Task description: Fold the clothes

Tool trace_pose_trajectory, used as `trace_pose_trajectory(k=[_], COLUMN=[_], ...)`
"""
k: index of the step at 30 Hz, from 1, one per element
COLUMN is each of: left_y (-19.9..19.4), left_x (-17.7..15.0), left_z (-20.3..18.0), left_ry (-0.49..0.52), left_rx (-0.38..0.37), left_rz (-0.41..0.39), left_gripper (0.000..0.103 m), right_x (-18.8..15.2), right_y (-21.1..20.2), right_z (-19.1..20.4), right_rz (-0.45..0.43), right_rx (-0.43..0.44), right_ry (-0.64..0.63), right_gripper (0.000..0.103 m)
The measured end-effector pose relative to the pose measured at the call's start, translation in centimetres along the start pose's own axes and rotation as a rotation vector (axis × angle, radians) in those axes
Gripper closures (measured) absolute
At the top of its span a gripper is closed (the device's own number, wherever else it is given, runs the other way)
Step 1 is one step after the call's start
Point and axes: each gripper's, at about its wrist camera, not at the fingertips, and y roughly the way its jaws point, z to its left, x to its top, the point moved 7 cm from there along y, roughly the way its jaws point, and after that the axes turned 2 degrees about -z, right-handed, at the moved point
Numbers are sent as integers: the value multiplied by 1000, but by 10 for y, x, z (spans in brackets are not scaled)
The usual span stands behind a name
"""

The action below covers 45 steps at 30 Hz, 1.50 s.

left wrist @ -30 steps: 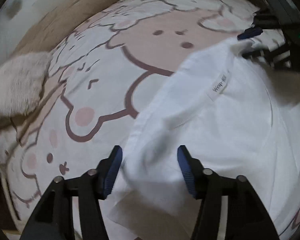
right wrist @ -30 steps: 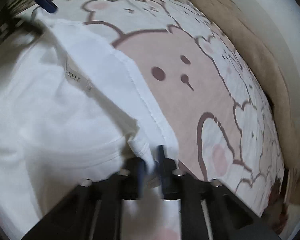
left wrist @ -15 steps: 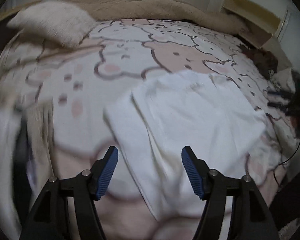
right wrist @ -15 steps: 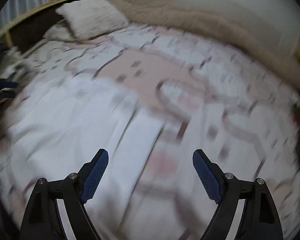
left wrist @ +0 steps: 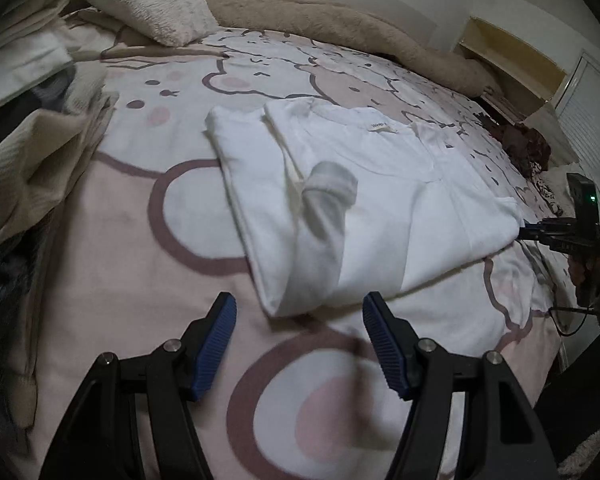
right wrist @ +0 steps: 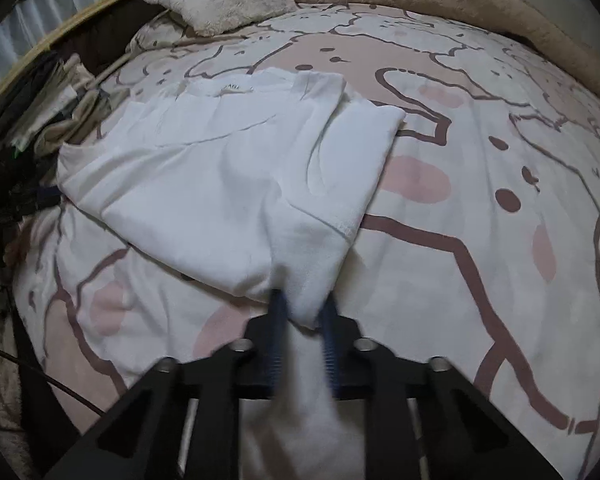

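A white T-shirt [left wrist: 360, 196] lies partly folded on the bed, sides turned in, neck label facing up at its far end. It also shows in the right wrist view [right wrist: 220, 176]. My left gripper [left wrist: 298, 344] is open and empty, just short of the shirt's near edge. My right gripper [right wrist: 302, 316] is shut on the shirt's near corner, with white cloth bunched between its blue pads. It shows in the left wrist view [left wrist: 540, 234] at the shirt's right corner.
The bedspread [left wrist: 148, 216] is pink and white with cartoon bears. A fluffy pillow [left wrist: 148, 4] and a beige blanket [left wrist: 340, 28] lie at the far side. A pile of clothes [left wrist: 24, 128] sits at the left edge. A cable [left wrist: 568, 320] hangs at the right.
My left gripper has let go of the shirt and drawn back from it. My right gripper opened, swung around the bed, and is now shut on the shirt's corner.
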Motion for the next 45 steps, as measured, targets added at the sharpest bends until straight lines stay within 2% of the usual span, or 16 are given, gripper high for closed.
trace_pose_trajectory(k=[1, 4, 6, 10, 13, 16, 20, 24, 27, 30, 33, 37, 41, 42, 43, 45], left_y=[2, 5, 1, -14, -14, -20, -45, -54, -32, 7, 30, 16, -9, -11, -12, -1], left_x=[3, 9, 14, 20, 11, -1, -1, 16, 28, 32, 27, 33, 58, 65, 73, 91], left_z=[-1, -2, -1, 10, 32, 61, 62, 13, -17, -14, 13, 18, -5, -10, -16, -33], left_ry=[10, 11, 9, 30, 27, 1, -17, 73, 134, 155, 118, 112, 183, 191, 196, 197], left_rx=[-1, -21, -36, 9, 98, 235, 284, 195, 143, 196, 253, 283, 306, 296, 283, 224], left_rz=[0, 16, 16, 26, 80, 106, 38, -35, -26, 41, 98, 62, -6, -15, -22, -19], left_gripper=[58, 84, 88, 89, 89, 93, 93, 93, 93, 93, 93, 93, 85, 78, 64, 56], right_x=[1, 6, 10, 14, 3, -6, -11, 16, 33, 41, 27, 8, 3, 3, 2, 1], right_y=[-2, -13, -20, -24, -11, -7, -11, -38, -32, -6, 20, 25, 29, 29, 29, 29], right_z=[0, -4, -8, -10, -17, -26, -36, -32, -14, 6, 0, -17, -13, -11, -9, -6], right_rz=[-5, -29, -45, -51, 8, 48, 69, -32, -47, 1, 82, 53, 42, 38, 31, 10], right_rx=[-11, -33, -52, -69, -89, -116, -147, -140, -115, -88, -134, -109, -142, -158, -169, -186], right_ry=[-16, -34, -39, -61, -71, -63, -40, 19, 4, -47, -63, -23, -33, -45, -57, -84], right_gripper=[92, 93, 93, 93, 93, 93, 93, 93, 93, 93, 93, 93, 91, 91, 91, 91])
